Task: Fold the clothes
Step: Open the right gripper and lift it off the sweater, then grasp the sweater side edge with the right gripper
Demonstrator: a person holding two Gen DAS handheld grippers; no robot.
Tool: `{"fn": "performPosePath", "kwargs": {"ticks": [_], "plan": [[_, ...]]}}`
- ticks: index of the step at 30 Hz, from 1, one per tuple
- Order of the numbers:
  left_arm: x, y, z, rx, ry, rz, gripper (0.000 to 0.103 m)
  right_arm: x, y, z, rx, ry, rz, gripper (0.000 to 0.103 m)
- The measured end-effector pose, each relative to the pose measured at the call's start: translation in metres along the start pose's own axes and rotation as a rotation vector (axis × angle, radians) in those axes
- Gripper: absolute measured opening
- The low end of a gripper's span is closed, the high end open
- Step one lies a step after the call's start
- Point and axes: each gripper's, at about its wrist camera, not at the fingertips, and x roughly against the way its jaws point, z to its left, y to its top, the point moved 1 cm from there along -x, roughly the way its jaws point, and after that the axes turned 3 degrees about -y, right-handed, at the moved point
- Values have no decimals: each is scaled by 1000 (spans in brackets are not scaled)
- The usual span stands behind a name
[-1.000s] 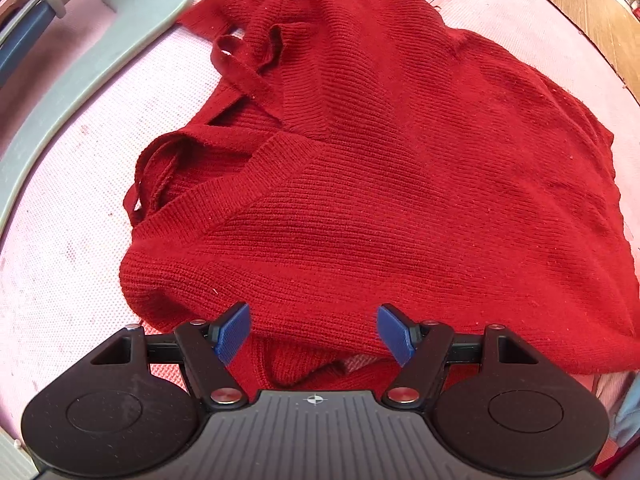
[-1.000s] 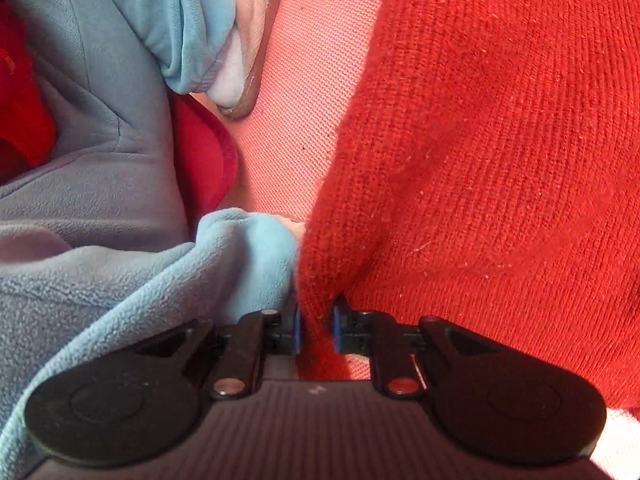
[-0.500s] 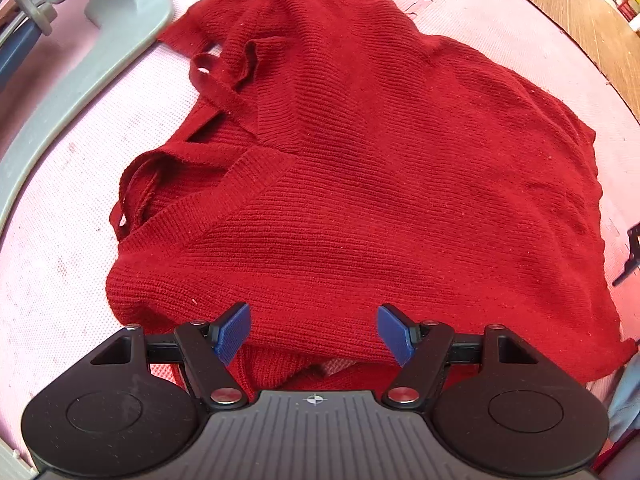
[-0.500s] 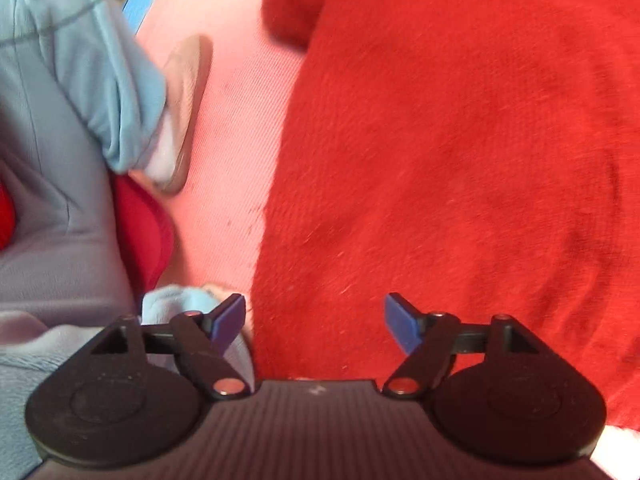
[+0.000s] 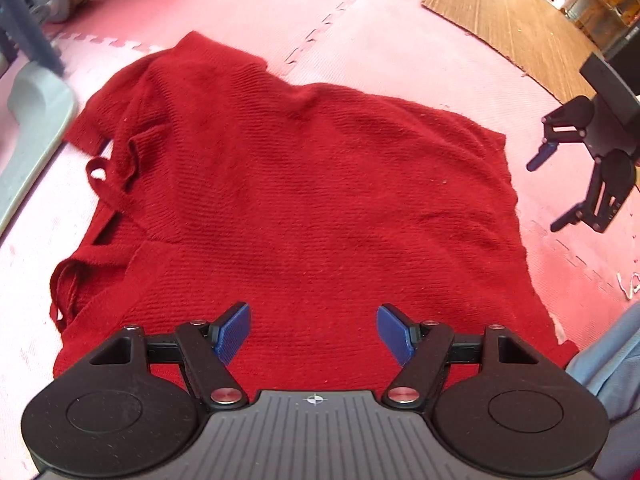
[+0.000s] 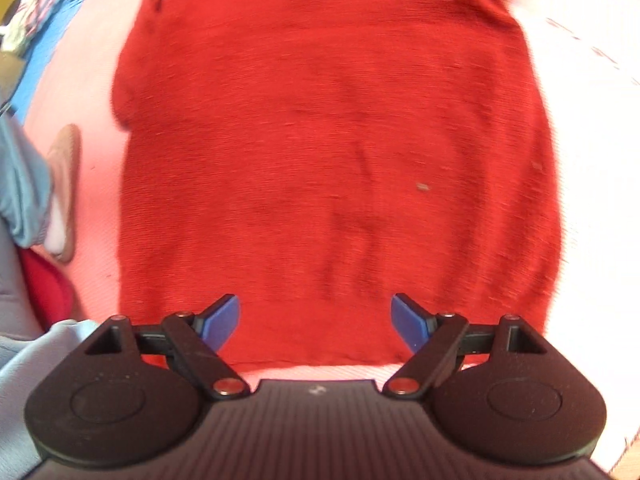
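Right claw (image 6: 316, 322) just released the red sweater (image 5: 304, 208), spread empty; left claw (image 5: 314, 332) spread, hovering to check the fold.

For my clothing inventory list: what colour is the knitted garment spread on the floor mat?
The knitted garment is plain dark red with no pattern; the left wrist view shows it best.

A pink foam puzzle-mat floor (image 5: 400, 52) carries everything. A red knitted sweater (image 5: 304, 200) lies spread flat on it. A sheet of brown cardboard (image 5: 508, 20) lies at the mat's far edge
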Motion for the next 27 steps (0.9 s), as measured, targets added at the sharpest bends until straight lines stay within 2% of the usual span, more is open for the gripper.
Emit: {"fn": "performPosePath", "kwargs": {"ticks": [7,11,14,19,27], "plan": [[25,26,-25,37,26,-12,72,14,-19,-51,-100,-84,-37,84],[26,32,-44,95,32,40,72,5,-16,-78,-148,-131,-50,85],[27,31,-60,99,-6,22,72,-2,-13,-92,-162,-127,-76,86],[16,29,-87,26,4,12,72,-22,-19,-112,-188,-103,-85,86],[3,45,-106,-26,-24,-17,72,-48,-41,-140,-288,-97,-72,86]]}}
